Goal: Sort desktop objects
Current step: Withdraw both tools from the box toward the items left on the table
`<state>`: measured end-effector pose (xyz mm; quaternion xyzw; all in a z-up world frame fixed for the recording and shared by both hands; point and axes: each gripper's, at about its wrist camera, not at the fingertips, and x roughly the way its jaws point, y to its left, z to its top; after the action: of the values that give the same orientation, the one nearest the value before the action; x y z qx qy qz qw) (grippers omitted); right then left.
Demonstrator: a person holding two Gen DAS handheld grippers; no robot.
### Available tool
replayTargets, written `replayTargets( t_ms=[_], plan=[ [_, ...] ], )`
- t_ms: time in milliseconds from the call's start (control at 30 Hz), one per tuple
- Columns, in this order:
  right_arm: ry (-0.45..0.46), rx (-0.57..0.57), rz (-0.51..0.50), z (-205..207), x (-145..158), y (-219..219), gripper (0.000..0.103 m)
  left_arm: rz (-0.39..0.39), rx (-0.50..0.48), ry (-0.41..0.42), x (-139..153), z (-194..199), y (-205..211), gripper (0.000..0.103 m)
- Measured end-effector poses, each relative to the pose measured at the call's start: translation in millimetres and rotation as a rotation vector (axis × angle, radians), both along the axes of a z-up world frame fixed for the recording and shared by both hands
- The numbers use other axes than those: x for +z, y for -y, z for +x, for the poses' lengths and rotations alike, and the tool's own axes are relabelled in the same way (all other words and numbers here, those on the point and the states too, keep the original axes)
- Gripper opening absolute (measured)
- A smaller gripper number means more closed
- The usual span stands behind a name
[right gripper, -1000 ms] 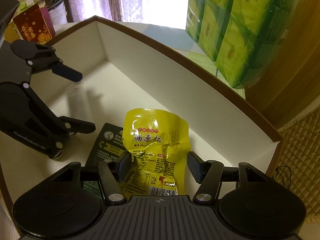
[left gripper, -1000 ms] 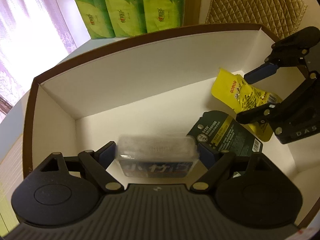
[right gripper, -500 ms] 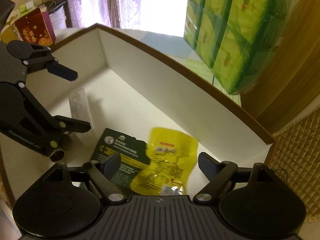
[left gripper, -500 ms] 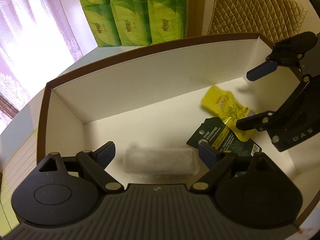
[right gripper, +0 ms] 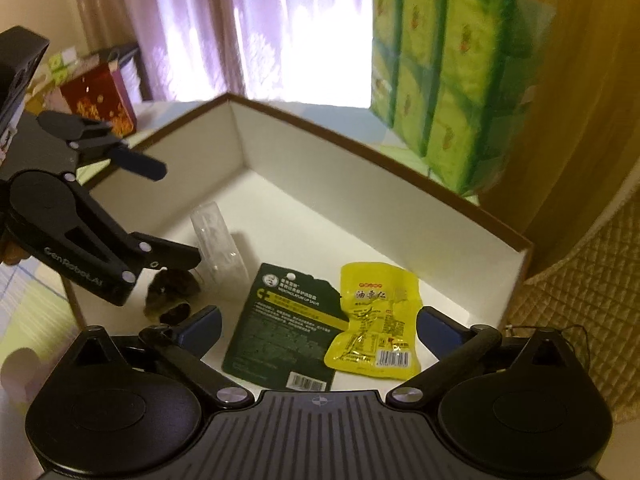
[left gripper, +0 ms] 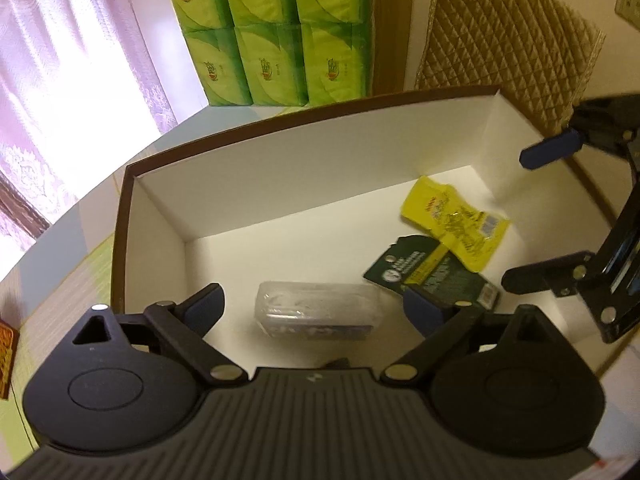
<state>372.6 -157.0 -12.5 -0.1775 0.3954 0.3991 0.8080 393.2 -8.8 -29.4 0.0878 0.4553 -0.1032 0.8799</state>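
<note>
Left wrist view: my left gripper (left gripper: 312, 310) spread wide above box (left gripper: 280, 168), gripping nothing; clear plastic case (left gripper: 316, 314) lies on box floor between fingers, untouched. My right gripper (right gripper: 318, 326) likewise released, hovering over yellow snack pouch (right gripper: 376, 320), which overlaps dark green card (right gripper: 280, 320). Dark crumpled wrapper (right gripper: 168, 292) beside case. Green tissue packs (left gripper: 272, 28) behind box.

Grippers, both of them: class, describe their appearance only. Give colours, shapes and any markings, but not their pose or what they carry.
The left gripper and right gripper match: matte black bodies with ribbed grey centre panels, two rounded black lobes, silver rivets on angled black linkage arms, and dark blue finger pads. White lettering runs along each side; on the left one it reads roughly "GenRobot.AI". No cables or sleeves show.
</note>
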Motion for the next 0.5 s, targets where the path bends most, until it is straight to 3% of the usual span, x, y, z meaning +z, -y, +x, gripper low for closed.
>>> replayTargets(
  t_ms=[367, 500],
  plan=[
    [0.070, -0.115, 0.097, -48, 28, 24, 0.101, 0.015, 0.053, 0.072, 41, -60, 12, 0.099],
    [0.091, -0.130, 0.126, -67, 36, 32, 0.101, -0.023, 0.083, 0.072, 51, -82, 8, 0.099]
  ],
)
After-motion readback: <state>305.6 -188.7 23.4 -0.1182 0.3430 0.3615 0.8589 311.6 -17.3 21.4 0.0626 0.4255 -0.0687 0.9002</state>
